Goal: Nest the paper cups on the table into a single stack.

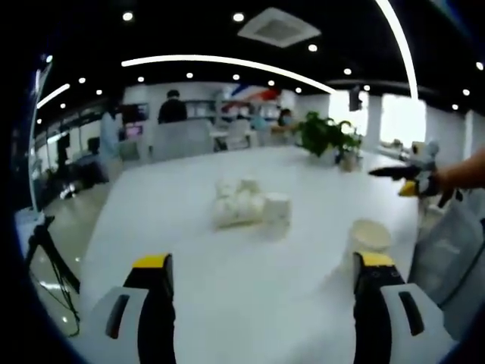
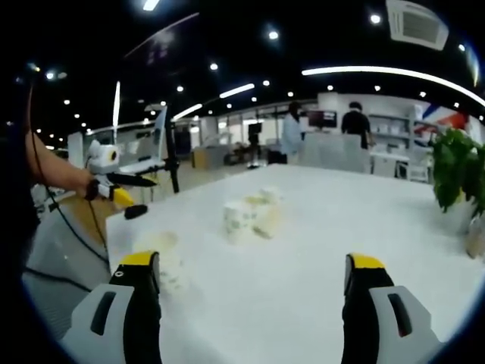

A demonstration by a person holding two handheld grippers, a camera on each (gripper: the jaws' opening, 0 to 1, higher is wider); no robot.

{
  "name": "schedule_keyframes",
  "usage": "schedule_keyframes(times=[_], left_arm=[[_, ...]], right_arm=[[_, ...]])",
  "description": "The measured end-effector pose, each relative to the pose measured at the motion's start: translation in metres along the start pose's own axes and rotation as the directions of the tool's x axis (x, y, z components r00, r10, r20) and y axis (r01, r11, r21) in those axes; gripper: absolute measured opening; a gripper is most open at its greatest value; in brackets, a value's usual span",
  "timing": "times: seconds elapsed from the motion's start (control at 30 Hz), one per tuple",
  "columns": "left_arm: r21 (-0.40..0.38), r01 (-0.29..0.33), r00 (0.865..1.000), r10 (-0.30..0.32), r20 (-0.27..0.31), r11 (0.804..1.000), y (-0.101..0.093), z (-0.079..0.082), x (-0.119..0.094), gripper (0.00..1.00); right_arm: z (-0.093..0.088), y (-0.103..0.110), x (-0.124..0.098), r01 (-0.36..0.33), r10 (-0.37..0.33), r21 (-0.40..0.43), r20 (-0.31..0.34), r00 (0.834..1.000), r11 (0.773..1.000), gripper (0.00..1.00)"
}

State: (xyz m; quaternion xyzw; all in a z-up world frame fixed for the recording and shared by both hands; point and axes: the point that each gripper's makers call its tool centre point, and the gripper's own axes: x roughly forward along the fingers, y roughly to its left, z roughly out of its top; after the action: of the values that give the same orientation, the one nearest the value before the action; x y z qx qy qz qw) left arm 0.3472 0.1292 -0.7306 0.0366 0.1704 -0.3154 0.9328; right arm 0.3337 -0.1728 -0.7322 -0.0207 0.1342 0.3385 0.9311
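Observation:
A cluster of several white paper cups point(image 1: 246, 205) lies jumbled in the middle of the white table point(image 1: 189, 250); the same cluster of cups point(image 2: 250, 216) sits ahead in the right gripper view. One single cup point(image 1: 370, 236) stands upright apart from them, just beyond my left gripper's right jaw, and this lone cup point(image 2: 158, 246) is near the table corner in the right gripper view. My left gripper point(image 1: 263, 260) is open and holds nothing. My right gripper point(image 2: 251, 260) is open too, well short of the cluster. Each gripper appears in the other's view: right gripper point(image 1: 394, 180), left gripper point(image 2: 140, 197).
A potted plant point(image 1: 327, 136) stands at the table's far side, and again as a plant point(image 2: 457, 174) at the right. A tripod point(image 1: 53, 265) stands on the floor left of the table. People and desks are far behind. Bare tabletop surrounds the cups.

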Motion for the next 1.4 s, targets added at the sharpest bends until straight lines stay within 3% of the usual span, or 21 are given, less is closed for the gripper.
schedule_keyframes(times=[0.27, 0.7, 0.93, 1.07, 1.4], left_arm=[[0.036, 0.003, 1.000, -0.003, 0.020, 0.999, -0.003, 0.009, 0.008, 0.98], [0.049, 0.040, 0.999, -0.039, -0.022, 0.998, -0.014, 0.005, 0.035, 0.97], [0.091, 0.062, 0.998, -0.059, -0.039, 0.994, -0.015, 0.000, 0.061, 0.89], [0.065, 0.084, 0.996, -0.082, -0.044, 0.994, -0.016, -0.003, 0.076, 0.85], [0.058, 0.119, 0.991, -0.115, -0.068, 0.991, -0.027, -0.008, 0.110, 0.84]], right_arm=[[-0.001, 0.000, 0.000, -0.001, 0.001, 0.005, 0.000, 1.000, 1.000, 1.00], [-0.007, -0.001, -0.003, 0.006, -0.006, 0.021, -0.001, 1.000, 1.000, 1.00], [-0.010, -0.003, -0.005, 0.014, -0.014, 0.031, -0.006, 1.000, 0.999, 1.00], [-0.011, -0.004, -0.006, 0.016, -0.016, 0.033, -0.007, 1.000, 0.999, 1.00], [-0.023, -0.007, -0.010, 0.029, -0.027, 0.050, -0.032, 0.999, 0.998, 1.00]])
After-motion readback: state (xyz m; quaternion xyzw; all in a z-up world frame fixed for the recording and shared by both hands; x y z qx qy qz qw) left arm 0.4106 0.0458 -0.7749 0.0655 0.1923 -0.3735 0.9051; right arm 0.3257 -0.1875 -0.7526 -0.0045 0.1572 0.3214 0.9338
